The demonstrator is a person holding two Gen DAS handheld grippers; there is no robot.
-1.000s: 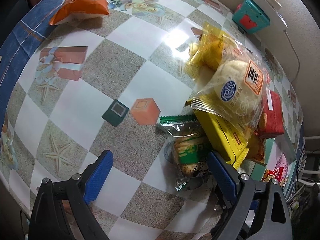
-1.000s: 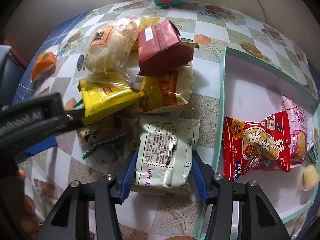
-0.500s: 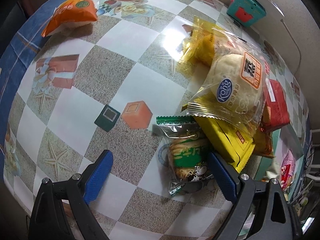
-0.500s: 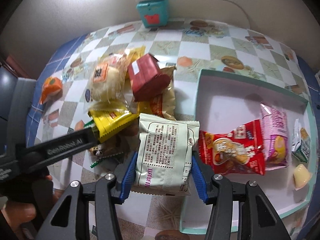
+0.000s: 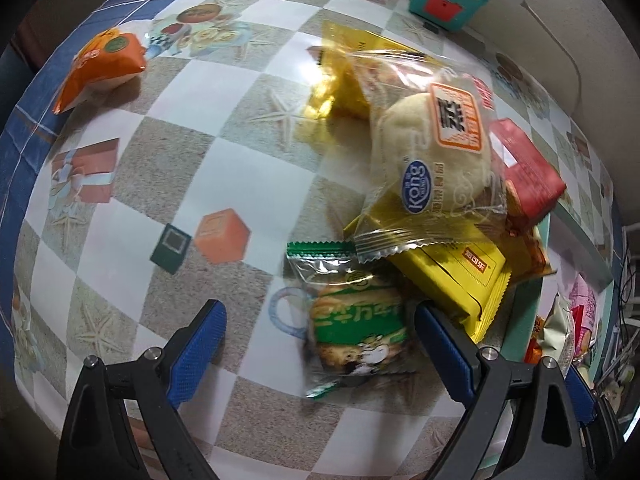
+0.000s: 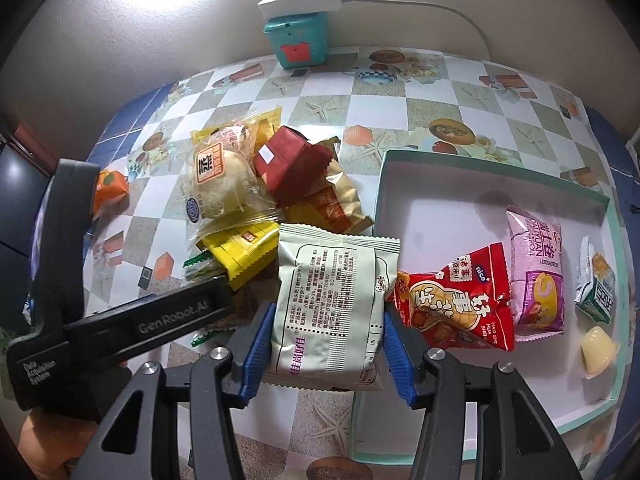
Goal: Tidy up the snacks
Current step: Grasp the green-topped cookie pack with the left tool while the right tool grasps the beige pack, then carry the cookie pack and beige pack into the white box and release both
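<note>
Two hand-held grippers at work. Pale green packet (image 6: 332, 304) clamped between the blue pads of the right hand-held gripper (image 6: 326, 332), low centre of the right view, raised over the near-left corner of the white tray (image 6: 436, 216); probably carried that way to clear the rim before dropping in. Already in the tray, right of frame: red peanut bag (image 6: 456, 300), pink packet (image 6: 536, 272), small green-and-white carton (image 6: 596, 284) and jelly cup (image 6: 598, 354). Left hand-held gripper (image 5: 320, 344) spread wide and holding nothing, straddling the green cracker packet (image 5: 356, 320) at bottom centre of the left view, seemingly lined up for the next pick. Only the left view shows that packet whole; in the right view, mostly hidden behind the yellow wrapper (image 6: 240, 252). Only the right view shows the tray's contents. Orange pouch (image 5: 104, 64) lying apart on the counter (image 5: 180, 128), upper left.
</note>
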